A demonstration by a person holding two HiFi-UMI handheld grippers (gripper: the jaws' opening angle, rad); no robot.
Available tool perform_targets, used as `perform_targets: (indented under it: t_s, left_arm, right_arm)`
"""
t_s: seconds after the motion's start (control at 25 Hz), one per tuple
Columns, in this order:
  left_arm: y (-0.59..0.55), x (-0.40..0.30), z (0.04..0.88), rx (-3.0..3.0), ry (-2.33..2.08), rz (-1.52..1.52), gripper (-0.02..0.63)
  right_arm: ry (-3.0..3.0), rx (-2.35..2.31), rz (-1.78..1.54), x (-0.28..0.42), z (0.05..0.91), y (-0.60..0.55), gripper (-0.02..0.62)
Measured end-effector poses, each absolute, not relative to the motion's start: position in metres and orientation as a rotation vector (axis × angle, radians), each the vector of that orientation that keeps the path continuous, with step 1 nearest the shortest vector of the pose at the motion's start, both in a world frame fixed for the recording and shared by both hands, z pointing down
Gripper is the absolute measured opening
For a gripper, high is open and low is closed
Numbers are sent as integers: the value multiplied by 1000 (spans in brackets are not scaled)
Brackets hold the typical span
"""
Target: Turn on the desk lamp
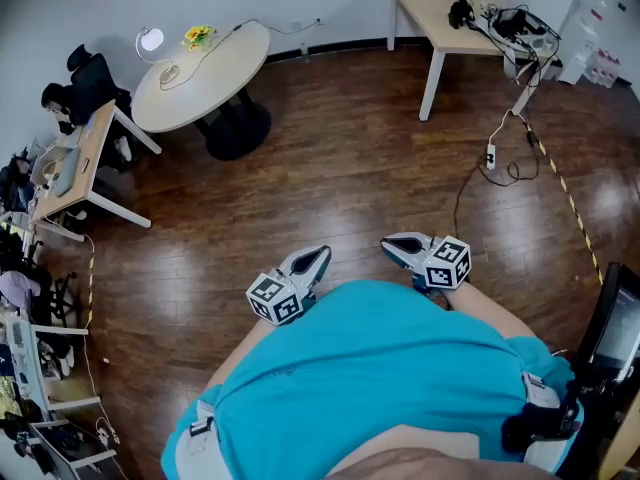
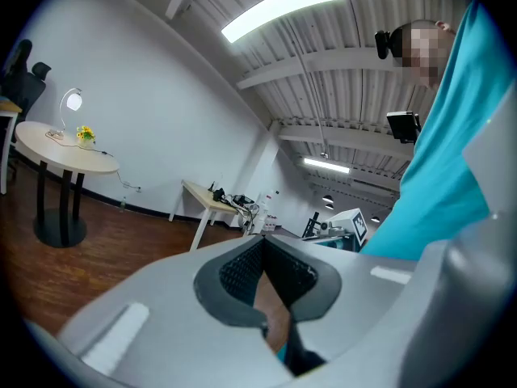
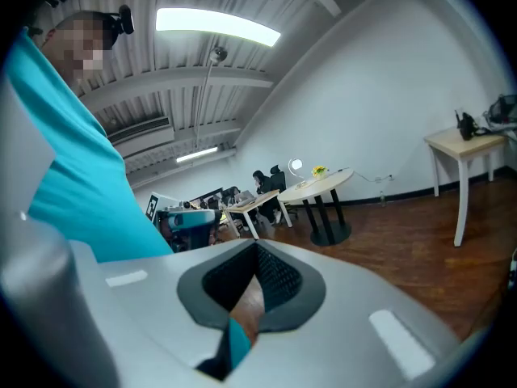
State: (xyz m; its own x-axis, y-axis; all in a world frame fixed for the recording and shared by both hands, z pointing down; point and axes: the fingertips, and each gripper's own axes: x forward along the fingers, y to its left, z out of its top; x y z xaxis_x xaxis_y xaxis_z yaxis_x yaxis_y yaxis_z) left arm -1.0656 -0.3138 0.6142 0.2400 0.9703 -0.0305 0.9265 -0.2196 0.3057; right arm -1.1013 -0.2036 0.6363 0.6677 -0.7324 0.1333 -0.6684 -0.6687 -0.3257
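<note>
Your left claw [image 1: 318,255] and right claw [image 1: 392,245] hang closed, empty, over wood floor [image 1: 330,168]; lit desk lamp [image 1: 150,40] on far table [image 1: 215,73].

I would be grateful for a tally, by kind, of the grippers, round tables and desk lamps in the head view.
Grey two-jaw grippers: 2 (left, right)
Round cream-topped table: 1
White round-headed desk lamp: 1
Total: 4

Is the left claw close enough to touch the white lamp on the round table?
Probably not. The small white desk lamp stands on the round cream table far across the brown wooden floor, while the left claw sits by the person's teal shirt. Nothing blocks the way; walking closer would help.
</note>
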Motion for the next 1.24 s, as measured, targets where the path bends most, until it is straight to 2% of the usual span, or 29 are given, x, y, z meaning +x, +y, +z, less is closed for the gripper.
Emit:
perform_targets:
  t_s: [0.4, 0.8, 1.24]
  left_arm:
    - [-343, -1085, 604, 2281, 1821, 201, 18]
    - [-388, -1070, 607, 2255, 1787, 170, 18]
    - [-392, -1066, 598, 2261, 1759, 144, 18]
  right_arm:
    - [1047, -2714, -268, -1132, 617, -233, 0]
    - [1063, -2720, -296, -1124, 625, -273, 0]
    - [1043, -2738, -296, -1125, 619, -265, 0]
